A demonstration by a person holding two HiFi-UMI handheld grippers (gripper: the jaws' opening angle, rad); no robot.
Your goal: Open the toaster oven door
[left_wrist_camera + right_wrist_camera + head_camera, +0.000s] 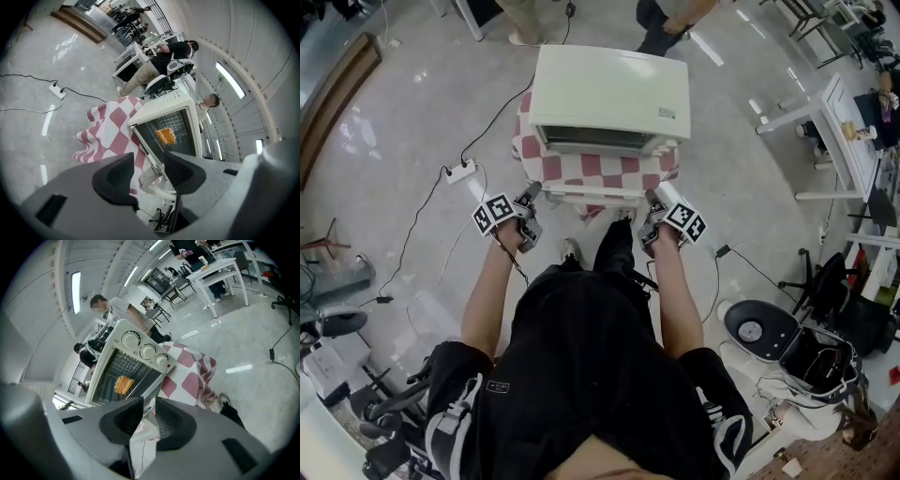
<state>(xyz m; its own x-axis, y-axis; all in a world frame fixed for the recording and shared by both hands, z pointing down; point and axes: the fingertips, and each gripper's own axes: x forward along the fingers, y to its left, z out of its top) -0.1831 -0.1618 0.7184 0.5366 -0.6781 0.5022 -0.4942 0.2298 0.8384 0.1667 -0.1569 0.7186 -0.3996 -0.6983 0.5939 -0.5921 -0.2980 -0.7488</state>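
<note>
The toaster oven (609, 94) stands directly ahead of the person on a red-and-white checked cloth (528, 145) that covers the bench. Its door (592, 172) is swung down toward the person, with the white handle (591, 194) at the near edge. The right tool (149, 409) is clenched on the handle's right end. The left tool (150, 165) is released with its jaws wide apart; the handle's left end shows between them, clear of both pads. An orange item (123, 384) lies inside the oven.

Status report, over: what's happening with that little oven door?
Left gripper open, empty. Right gripper clamped on door handle. Toaster oven door down, open. Nothing blocking.
</note>
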